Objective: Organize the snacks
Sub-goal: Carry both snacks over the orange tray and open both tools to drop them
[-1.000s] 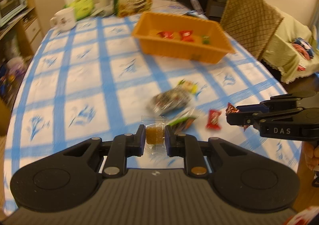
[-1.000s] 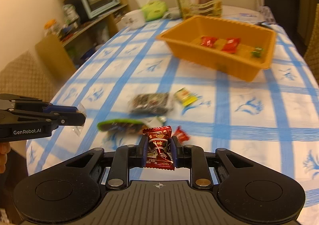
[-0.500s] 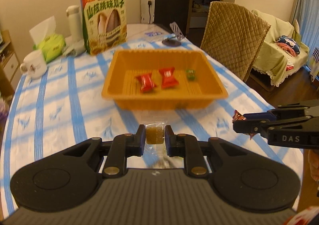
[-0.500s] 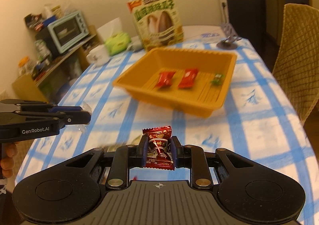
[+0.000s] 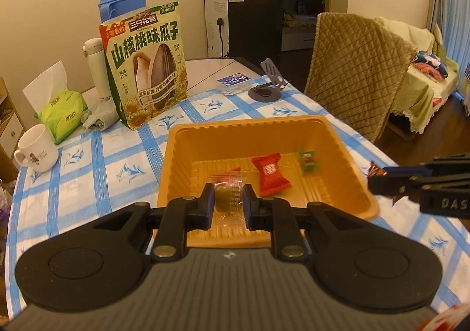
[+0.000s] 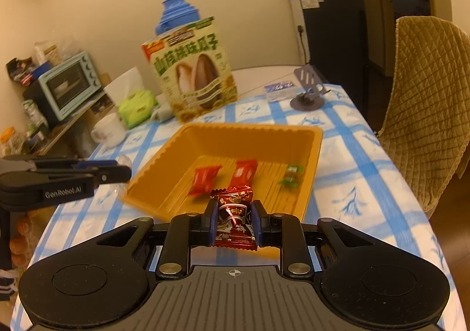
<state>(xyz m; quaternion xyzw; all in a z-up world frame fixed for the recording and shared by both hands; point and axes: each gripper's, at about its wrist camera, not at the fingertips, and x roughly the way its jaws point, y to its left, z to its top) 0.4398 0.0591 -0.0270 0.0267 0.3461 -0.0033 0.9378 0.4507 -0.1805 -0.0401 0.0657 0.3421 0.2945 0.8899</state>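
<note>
My left gripper (image 5: 228,202) is shut on a clear-wrapped brown jelly snack (image 5: 229,197), held over the near edge of the orange tray (image 5: 176,155). My right gripper (image 6: 233,221) is shut on a dark red wrapped candy (image 6: 235,213), just in front of the tray's near rim (image 6: 152,166). In the tray lie two red packets (image 6: 204,180) (image 6: 245,171) and a small green candy (image 6: 290,175). In the left view one red packet (image 5: 271,174) and the green candy (image 5: 307,161) show. The right gripper shows at the right of the left wrist view (image 5: 423,184); the left gripper shows at the left of the right wrist view (image 6: 67,177).
Behind the tray stand a sunflower-seed bag (image 5: 145,67), a blue thermos (image 5: 120,6), a white flask (image 5: 95,67), a tissue pack (image 5: 60,112) and a white mug (image 5: 36,149). A phone stand (image 5: 268,87) sits far right. A quilted chair (image 5: 355,67) stands beside the table.
Both grippers have moved forward from the loose snacks on the cloth to the orange tray, each keeping its snack. The tray now fills the middle of both views.
</note>
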